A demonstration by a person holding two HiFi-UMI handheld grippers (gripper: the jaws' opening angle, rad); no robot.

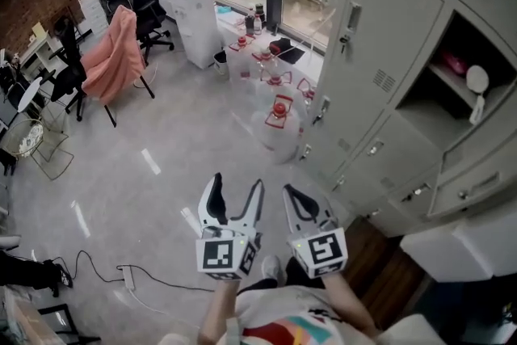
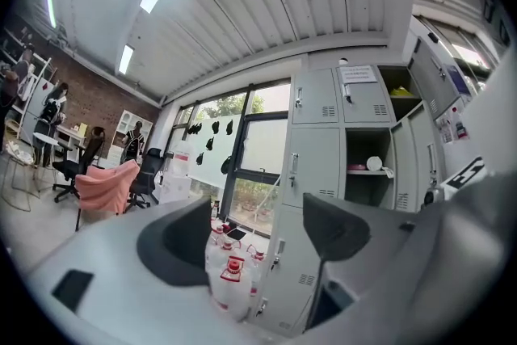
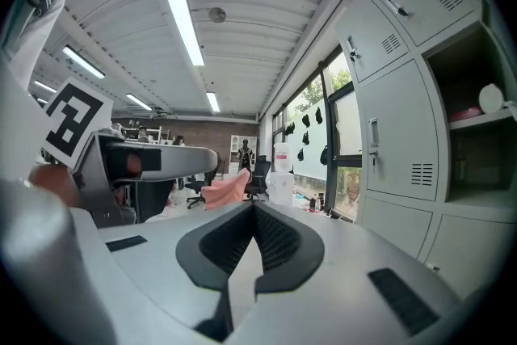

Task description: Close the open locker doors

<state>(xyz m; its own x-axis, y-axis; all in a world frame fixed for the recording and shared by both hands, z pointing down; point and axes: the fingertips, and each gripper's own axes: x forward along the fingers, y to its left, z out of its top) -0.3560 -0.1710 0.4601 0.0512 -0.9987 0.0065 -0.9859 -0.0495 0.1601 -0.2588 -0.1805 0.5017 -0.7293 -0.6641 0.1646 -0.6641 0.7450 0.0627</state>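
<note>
A bank of grey lockers (image 1: 388,52) fills the right side of the head view. One compartment (image 1: 456,73) stands open, with a pink thing and a round white thing on its shelf. The left gripper view shows that open compartment (image 2: 367,161) and a second open one (image 2: 397,85) above it, their doors (image 2: 424,149) swung out to the right. My left gripper (image 1: 234,194) is open and holds nothing; it hovers over the floor, well short of the lockers. Beside it my right gripper (image 1: 300,202) is shut with nothing between its pads (image 3: 271,242).
Several clear water jugs with red caps (image 1: 279,121) stand on the floor by the locker base. A white water dispenser (image 1: 194,4) is behind them. A chair draped in pink cloth (image 1: 117,52) stands left. A cable and power strip (image 1: 129,279) lie near my feet.
</note>
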